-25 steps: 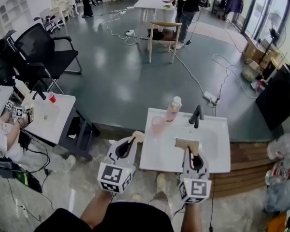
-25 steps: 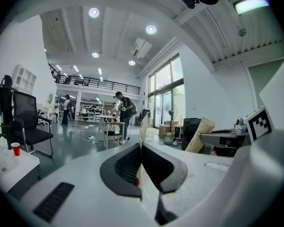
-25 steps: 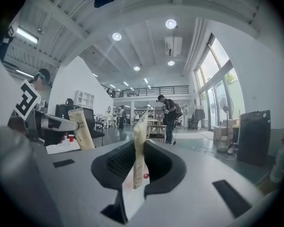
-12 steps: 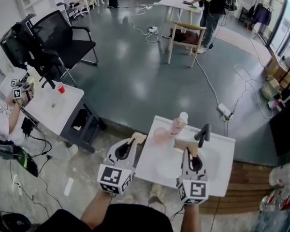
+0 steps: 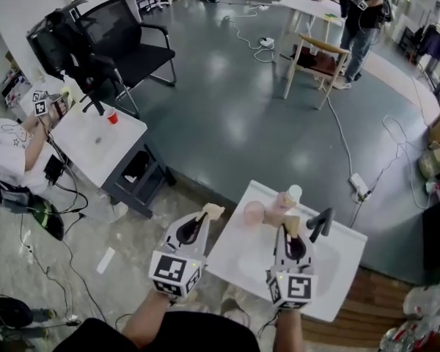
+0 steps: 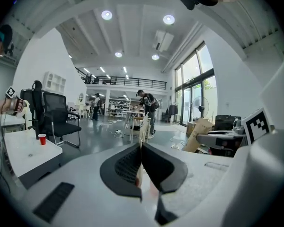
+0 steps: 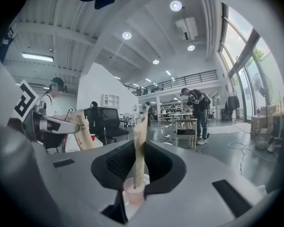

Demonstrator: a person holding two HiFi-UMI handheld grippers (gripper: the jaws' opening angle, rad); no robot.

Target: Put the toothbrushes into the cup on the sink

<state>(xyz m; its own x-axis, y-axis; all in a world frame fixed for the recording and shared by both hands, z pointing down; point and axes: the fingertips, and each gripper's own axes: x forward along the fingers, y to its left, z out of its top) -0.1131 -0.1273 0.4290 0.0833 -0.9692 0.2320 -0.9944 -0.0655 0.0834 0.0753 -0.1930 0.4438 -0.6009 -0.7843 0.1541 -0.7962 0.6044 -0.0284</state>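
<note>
The white sink (image 5: 238,259) sits at the lower right of the head view, with a pink cup (image 5: 254,213) at its back edge. My left gripper (image 5: 203,215) hangs just left of the sink, shut on a thin beige-wrapped toothbrush (image 5: 213,211). That wrapper stands edge-on between the pads in the left gripper view (image 6: 143,126). My right gripper (image 5: 290,230) is over the sink just right of the cup, shut on a second beige-wrapped toothbrush (image 7: 139,145) that stands upright with a pink end at the bottom.
A pink bottle with a white cap (image 5: 286,201) and a black faucet (image 5: 321,224) stand behind the basin. To the left are a white side table (image 5: 88,145) with a red cup (image 5: 112,116), a black office chair (image 5: 125,46) and a seated person. Cables cross the floor.
The head view has swung left, so the sink now lies lower and further right. Both grippers keep their wrapped toothbrushes; the right one now sits nearer the cup and bottle.
</note>
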